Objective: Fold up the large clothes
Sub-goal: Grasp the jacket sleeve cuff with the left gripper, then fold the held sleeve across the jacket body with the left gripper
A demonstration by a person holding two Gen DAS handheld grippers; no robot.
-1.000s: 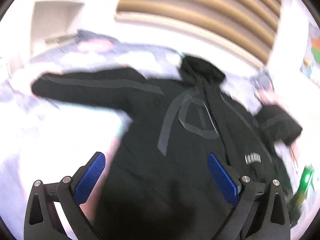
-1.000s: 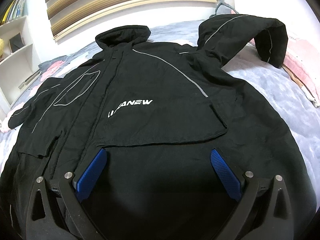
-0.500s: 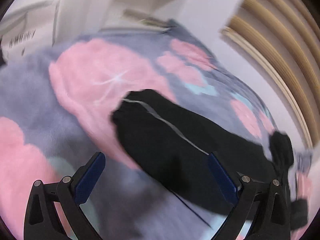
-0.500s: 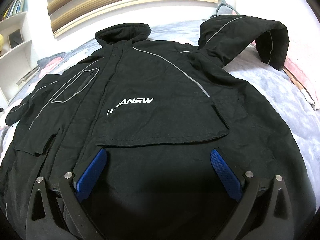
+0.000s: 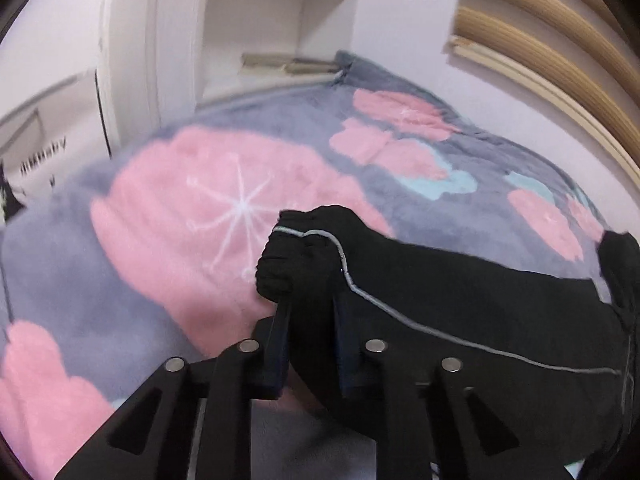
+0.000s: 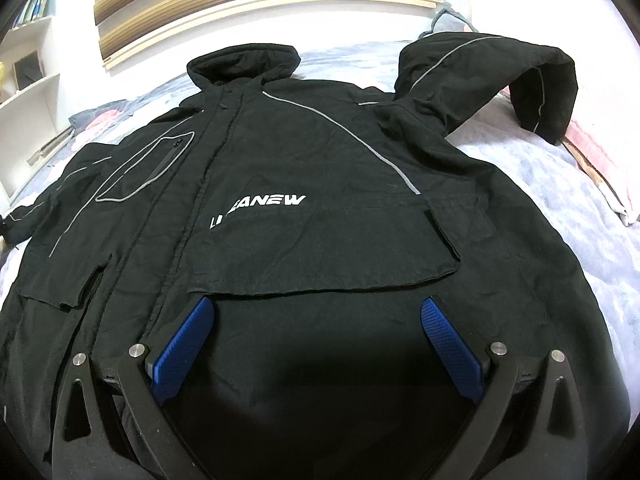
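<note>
My left tongs are closing on the cuff of the black jacket, spread face-up on the blanket. Right tongs hang released over its hem. Thick, floppy cloth; cuffs grip best.

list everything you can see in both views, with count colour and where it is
jacket: 1, black with grey piping and white lettering, spread front-up on the bed
jacket cuff: 1, black, bunched at the sleeve end over the blanket
blanket: 1, grey with pink and pale blue shapes, under the jacket
shelves: white, far left by the wall
slatted panel: 1, tan, on the wall behind the bed
left gripper: 1, black, jaws closing on the cuff
right gripper: 1, blue pads, open above the jacket's lower front
</note>
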